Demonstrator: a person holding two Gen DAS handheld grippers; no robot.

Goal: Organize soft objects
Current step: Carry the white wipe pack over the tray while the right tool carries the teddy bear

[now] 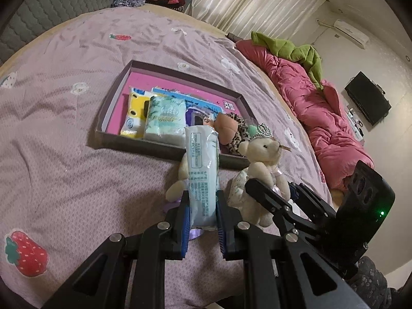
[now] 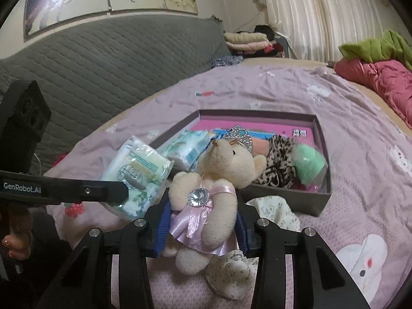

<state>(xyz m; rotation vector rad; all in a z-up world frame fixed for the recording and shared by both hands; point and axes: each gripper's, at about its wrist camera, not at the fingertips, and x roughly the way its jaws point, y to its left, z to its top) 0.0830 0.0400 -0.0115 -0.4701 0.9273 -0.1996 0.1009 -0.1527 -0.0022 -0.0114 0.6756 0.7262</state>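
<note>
Soft, even indoor light fills both wrist views, brightest at the pale curtains in the upper right of the frame, where folds wash out slightly. Shadows are faint, pooling beneath the box rim near centre. Heavy fisheye distortion bows the bedspread and headboard, and black vignetting clips every corner. Centre detail stays fairly sharp; edges soften, and a green indicator light glows at lower right.
</note>
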